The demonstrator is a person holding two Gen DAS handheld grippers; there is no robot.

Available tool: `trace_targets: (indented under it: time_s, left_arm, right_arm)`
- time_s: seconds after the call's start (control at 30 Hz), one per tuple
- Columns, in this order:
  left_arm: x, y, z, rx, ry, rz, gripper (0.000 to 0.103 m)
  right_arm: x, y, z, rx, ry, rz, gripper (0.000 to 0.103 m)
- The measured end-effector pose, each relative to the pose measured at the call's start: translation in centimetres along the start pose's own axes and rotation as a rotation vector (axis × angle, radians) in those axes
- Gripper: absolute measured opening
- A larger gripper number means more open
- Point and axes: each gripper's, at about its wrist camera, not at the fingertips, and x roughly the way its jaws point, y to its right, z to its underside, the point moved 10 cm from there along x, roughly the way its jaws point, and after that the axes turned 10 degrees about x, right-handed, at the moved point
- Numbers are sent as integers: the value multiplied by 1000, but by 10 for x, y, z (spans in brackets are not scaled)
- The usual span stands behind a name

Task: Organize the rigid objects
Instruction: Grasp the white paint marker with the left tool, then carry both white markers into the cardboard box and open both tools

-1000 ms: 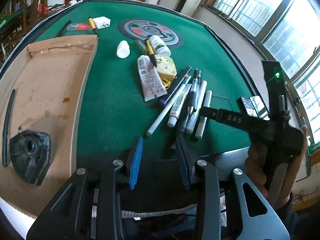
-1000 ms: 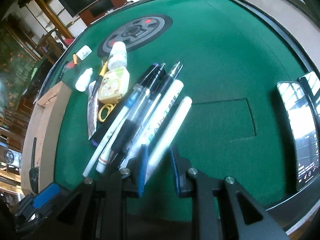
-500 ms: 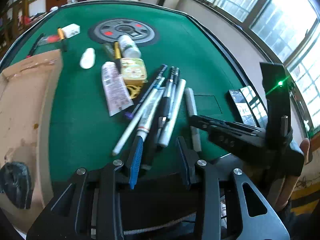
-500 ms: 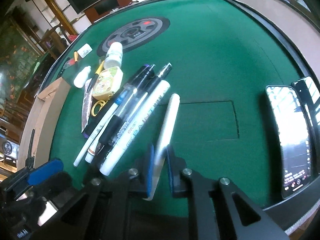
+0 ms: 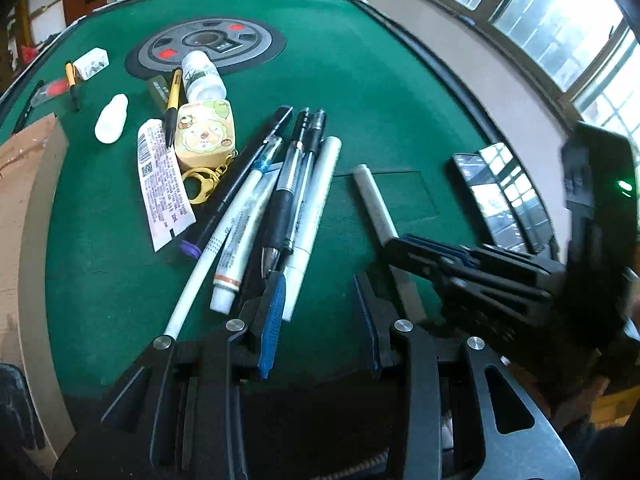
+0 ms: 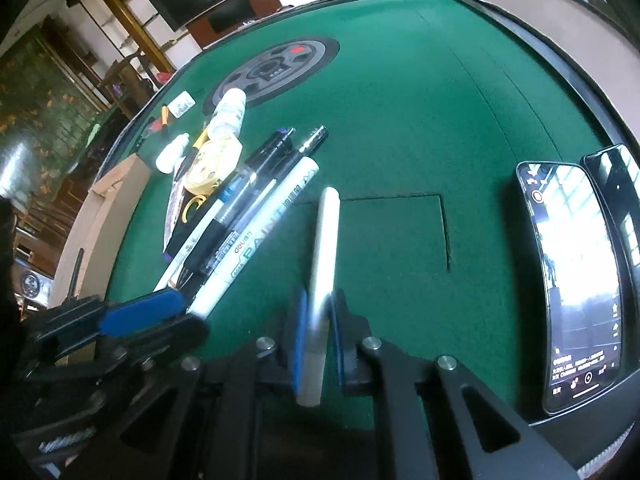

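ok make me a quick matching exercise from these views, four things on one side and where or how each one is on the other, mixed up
Things:
1. plain white marker
2. left gripper
3. phones
4. white bottle

States:
a. lying on its side beside the round grey panel
b. open, nothing between its pads
c. pinched in the right gripper
d. side by side at the table's edge

Pairs: 1-c, 2-b, 3-d, 4-a

Daylight enters through the windows [image 5: 560, 32] at the right of the left wrist view and lights the green table felt [image 5: 360, 92] evenly, with only soft shadows. The phone screen [image 6: 576, 280] reflects bright window glare. Both fisheye views bend straight edges and darken at the corners; the white marker [image 6: 324, 264] and right gripper [image 6: 318, 334] are motion-blurred.
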Motion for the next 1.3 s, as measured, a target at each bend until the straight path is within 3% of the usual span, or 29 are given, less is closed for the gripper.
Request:
trace_targets:
  time_s: [0.23,0.3,0.77,0.87,0.9,1.07,1.3]
  left_arm:
    - [13,1,-4,14,-44,-52,32]
    - [14,3,-2,20,-56,-59,25]
    - [40,19,-28,71,-78,-49,23]
    - [43,18,-36,73,-62,-59,22]
    - [43,16,-37,70,-56,-65,14]
    - [38,9,-33,53,-28,-75,14]
    - [8,7,-24,-23,43,2,14]
  right_arm:
    - [-1,1,1,13,-3,-38,11]
    - [-2,2,2,18,-6,-48,11]
    - [-5,9,0,17,-9,-53,11]
    - [-4,10,-1,19,-8,-57,11]
    - [-3,10,-2,20,-8,-57,11]
    - [-2,4,0,-37,8,-23,12]
    - [1,-3,-1,-110,63,76,11]
